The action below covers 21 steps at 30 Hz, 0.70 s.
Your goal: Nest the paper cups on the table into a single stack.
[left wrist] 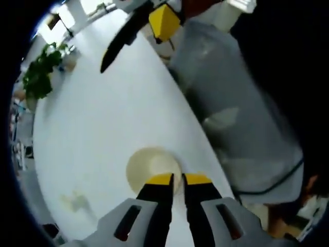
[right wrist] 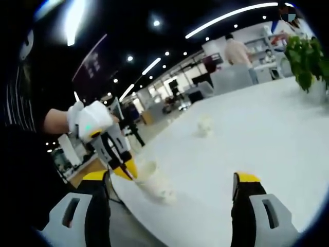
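Left gripper (left wrist: 177,180) sits low at the near edge of the white table (left wrist: 103,128), its yellow-tipped fingers (left wrist: 160,179) drawn nearly together on the rim of a paper cup (left wrist: 149,167). The left gripper view looks down into the cup's open mouth, so the long axis runs roughly along the jaws, mouth toward the camera. The rim wall appears to sit in the narrow gap between the fingertips; I read this as a pinch on the rim, though the contact itself is partly hidden.

In the right gripper view the same cup (right wrist: 154,182) shows close to the table edge, with the left gripper (right wrist: 126,167) and a gloved hand (right wrist: 90,121) coming in from the left and meeting it at the rim. It looks tipped rather than upright, but blur leaves the angle uncertain.

Right gripper (right wrist: 172,182): fingers spread wide, nothing between them, aimed out across the table.

A second cup (right wrist: 204,126) stands farther out on the table, well apart from the first, ahead of the open right jaws and slightly right of centre. A potted plant (right wrist: 308,62) sits at the far right edge.

The turning relation: held cup near the edge under the left hand, loose cup beyond it. The right gripper looks the nearer to the far cup, so nesting likely means bringing the two together mouth to base
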Available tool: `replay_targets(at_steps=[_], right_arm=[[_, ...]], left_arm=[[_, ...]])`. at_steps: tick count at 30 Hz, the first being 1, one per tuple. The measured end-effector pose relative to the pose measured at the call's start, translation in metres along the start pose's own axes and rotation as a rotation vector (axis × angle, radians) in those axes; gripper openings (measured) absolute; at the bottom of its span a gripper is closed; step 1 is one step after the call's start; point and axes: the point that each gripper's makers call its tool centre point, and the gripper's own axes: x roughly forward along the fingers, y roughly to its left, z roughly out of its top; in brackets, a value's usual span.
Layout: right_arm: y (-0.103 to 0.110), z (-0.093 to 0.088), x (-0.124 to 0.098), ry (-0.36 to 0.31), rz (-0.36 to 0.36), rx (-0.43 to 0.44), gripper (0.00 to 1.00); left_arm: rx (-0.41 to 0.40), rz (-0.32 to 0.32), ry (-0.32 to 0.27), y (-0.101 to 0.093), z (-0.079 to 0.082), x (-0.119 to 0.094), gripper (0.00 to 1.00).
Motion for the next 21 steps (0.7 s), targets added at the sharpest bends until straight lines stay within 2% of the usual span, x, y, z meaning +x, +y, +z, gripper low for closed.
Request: replay_targets(at_steps=[4,12,15,19,21], right_arm=[[0.002,0.001,0.002,0.000,0.004,-0.003,0.98],[0.004,0.004,0.005,0.005,0.005,-0.009,1.00],[0.006,0.004,0.006,0.012,0.010,-0.017,1.00],[0.005,0.006,0.004,0.012,0.002,-0.018,1.00],[0.005,0.008,0.003,0.004,-0.001,-0.011,1.00]], left_arm=[[-0.034,0.012,-0.024,0.003,0.001,-0.004,0.08],[-0.145,0.047,-0.126,0.007,0.007,-0.016,0.16],[-0.186,0.062,-0.158,0.007,0.006,-0.019,0.19],[-0.252,0.077,-0.169,0.005,0.000,-0.022,0.20],[-0.281,0.100,-0.202,0.006,0.000,-0.026,0.21]])
